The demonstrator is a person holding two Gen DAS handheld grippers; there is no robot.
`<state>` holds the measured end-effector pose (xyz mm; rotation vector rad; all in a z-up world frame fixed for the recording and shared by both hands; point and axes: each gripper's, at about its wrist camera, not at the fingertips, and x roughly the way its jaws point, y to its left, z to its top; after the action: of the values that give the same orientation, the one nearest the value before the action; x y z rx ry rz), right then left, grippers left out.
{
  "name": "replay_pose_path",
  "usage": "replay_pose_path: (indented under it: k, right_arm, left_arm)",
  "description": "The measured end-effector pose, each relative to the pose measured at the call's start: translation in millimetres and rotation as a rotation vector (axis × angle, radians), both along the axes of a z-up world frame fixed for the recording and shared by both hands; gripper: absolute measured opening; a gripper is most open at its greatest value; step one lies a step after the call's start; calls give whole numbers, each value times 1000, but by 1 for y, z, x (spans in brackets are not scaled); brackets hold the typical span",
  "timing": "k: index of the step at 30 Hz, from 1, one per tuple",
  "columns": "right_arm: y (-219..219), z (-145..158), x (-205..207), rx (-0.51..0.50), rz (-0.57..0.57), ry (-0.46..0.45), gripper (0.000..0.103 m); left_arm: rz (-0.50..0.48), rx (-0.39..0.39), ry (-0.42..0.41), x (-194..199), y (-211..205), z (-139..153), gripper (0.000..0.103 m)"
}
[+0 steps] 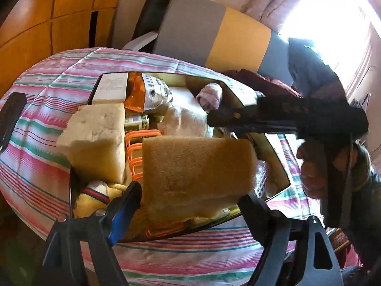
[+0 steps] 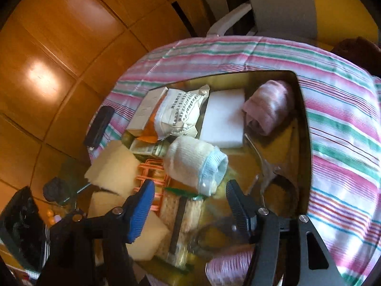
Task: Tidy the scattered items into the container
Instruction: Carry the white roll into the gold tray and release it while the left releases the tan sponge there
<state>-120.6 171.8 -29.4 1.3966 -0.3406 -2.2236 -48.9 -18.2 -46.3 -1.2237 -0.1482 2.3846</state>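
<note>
While our left gripper [image 1: 190, 196] grips a tan rectangular sponge [image 1: 197, 174] above the dark tray [image 2: 302, 109], our right gripper's [image 2: 188, 197] jaws gape empty over it

Orange wood panelling [image 2: 59, 47] is lining the wall; a window [image 1: 333, 12] (curtained) is admitting strong daylight behind a grey-yellow chair [image 1: 214, 31].

The sponge [image 1: 197, 178] hides the container's [image 1: 281, 164] middle contents at frame centre. The pink ribbed object [image 2: 228, 268] is cut off at the bottom edge.
</note>
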Motion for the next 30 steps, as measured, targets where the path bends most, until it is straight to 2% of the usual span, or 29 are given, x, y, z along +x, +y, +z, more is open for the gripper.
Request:
replay_pose_path:
  k: [2, 5, 8, 10, 13, 17, 18, 21, 23, 27, 30]
  right_arm:
    - [7, 4, 8, -16, 0, 6, 63]
    - [12, 8, 18, -38, -4, 13, 63]
    - [16, 6, 26, -51, -13, 9, 63]
    - [15, 4, 30, -54, -12, 1, 63]
    - [17, 0, 36, -43, -9, 0, 63]
    - [29, -2, 43, -48, -31, -3, 63]
    - [33, -3, 44, -53, -39, -5, 63]
    - [41, -4, 46, -60, -62, -8, 63]
    - [43, -5, 48, -63, -66, -6, 63]
    - [42, -5, 51, -68, -60, -7, 63]
    - [40, -4, 55, -65, -54, -1, 63]
  left_arm:
    - [14, 8, 38, 2, -4, 10, 81]
    - [24, 77, 77, 5, -13, 23, 80]
    - [60, 22, 54, -2, -14, 16, 80]
    - [75, 52, 34, -8, -15, 9, 80]
    - [81, 21, 54, -14, -6, 10, 79]
    - [91, 121, 69, -23, -4, 28, 80]
    - [104, 116, 79, -25, -3, 31, 80]
    - [153, -33, 70, -38, 2, 25, 80]
    - [140, -24, 51, -39, 3, 18, 80]
    - [120, -84, 73, -31, 12, 16, 81]
    - [93, -62, 72, -25, 14, 17, 82]
